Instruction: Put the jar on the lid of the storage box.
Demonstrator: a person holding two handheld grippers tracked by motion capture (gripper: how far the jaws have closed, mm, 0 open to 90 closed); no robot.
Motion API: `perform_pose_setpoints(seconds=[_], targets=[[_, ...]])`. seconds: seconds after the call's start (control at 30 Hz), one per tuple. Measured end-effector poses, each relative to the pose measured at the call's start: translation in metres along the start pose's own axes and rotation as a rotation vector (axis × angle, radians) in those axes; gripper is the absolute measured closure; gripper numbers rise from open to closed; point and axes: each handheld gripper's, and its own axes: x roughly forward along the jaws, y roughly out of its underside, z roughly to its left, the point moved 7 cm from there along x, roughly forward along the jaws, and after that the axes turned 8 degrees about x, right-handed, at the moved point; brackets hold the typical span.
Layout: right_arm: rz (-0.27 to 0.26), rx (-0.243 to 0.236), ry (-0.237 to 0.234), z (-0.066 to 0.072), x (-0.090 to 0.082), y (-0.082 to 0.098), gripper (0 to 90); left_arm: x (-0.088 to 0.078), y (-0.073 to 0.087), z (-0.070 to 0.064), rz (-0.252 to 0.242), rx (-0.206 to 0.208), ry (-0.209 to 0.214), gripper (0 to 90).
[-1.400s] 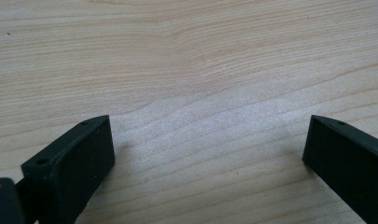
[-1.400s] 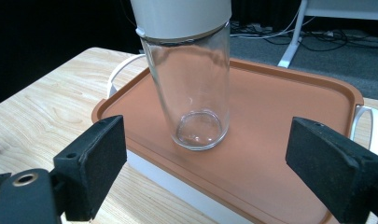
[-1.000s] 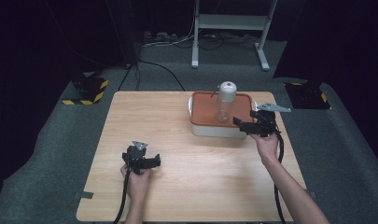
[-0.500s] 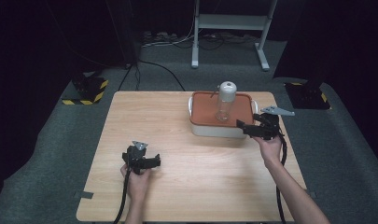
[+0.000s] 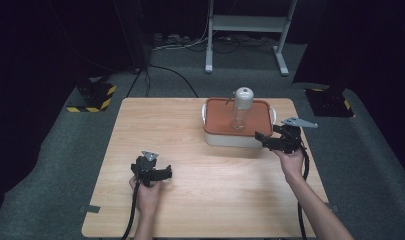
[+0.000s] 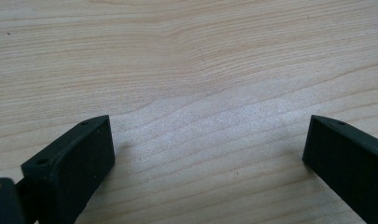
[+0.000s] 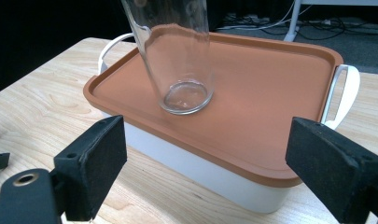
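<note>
Your right gripper (image 5: 266, 139) sits at the near right corner of the white rectangular plastic container (image 5: 230, 138) with the flat orange-brown lid (image 7: 266, 93) — jaws wide apart, nothing between the pads, no contact with the box. In the right gripper view the two black jaws frame the container's near edge, and its white loop handles (image 7: 343, 93) stick out at both short ends. The tall clear glass bottle with the white rounded cap (image 5: 241, 107) stands upright on the lid, roughly mid-lid in the high view; its round base (image 7: 186, 97) rests flat on the orange surface, toward the left half as your right gripper sees it. The grey three-cornered plate on that gripper points out past the table's right side. The container itself sits at the far right of the light wooden table (image 5: 190, 145), well apart from your left hand. Your left gripper (image 5: 161, 173) is down at the near left part of the table, held low over bare wood — jaws apart as well, holding nothing, with plain wood grain (image 6: 200, 93) between them in the left gripper view. Cables trail from both grippers back toward you along your forearms.
</note>
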Motion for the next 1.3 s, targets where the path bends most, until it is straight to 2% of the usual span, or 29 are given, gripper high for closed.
perform_pose_setpoints(seconds=[0.83, 1.3], targets=[[-0.002, 0.025, 0.0, -0.009, -0.013, 0.013, 12.4, 0.0, 0.0, 0.0, 0.0, 0.0, 0.0, 2.0], [0.007, 0.04, -0.008, -0.012, -0.012, 0.023, 12.1, 0.0, 0.0, 0.0, 0.0, 0.0, -0.001, 2.0]])
